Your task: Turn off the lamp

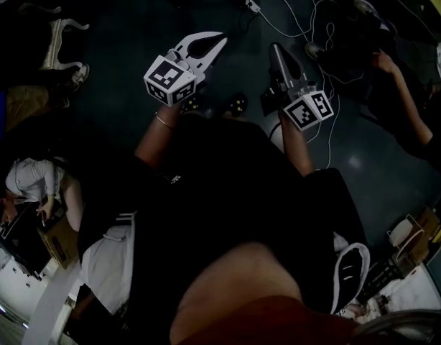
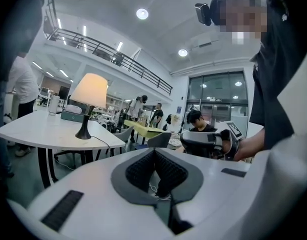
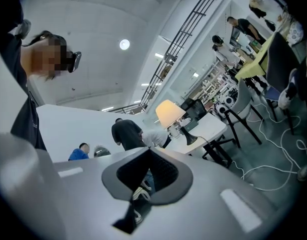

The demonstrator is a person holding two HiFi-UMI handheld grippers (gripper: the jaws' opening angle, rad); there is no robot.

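White two-jaw left gripper (image 1: pixel 217 40) (image 2: pixel 154 151): jaws closed together, nothing held. Matching right gripper (image 1: pixel 276 48) (image 3: pixel 148 152): jaws likewise closed, empty.

Both held well apart from lamp, not yet at it.

Farther off: lit cream-shaded table lamp (image 2: pixel 89 91) (image 3: pixel 169 113) on slim black stem, stood upright on white worktop (image 2: pixel 38 132) (image 3: pixel 214 126), black cord (image 2: pixel 101 140) trailed from its base.

Lamp seen ahead-left of left gripper, ahead-right of right gripper. Left gripper judged nearer.

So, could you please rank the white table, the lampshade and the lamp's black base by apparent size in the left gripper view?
Largest: white table
Then: lampshade
Smallest: lamp's black base
They stand together, so nearness barely matters.
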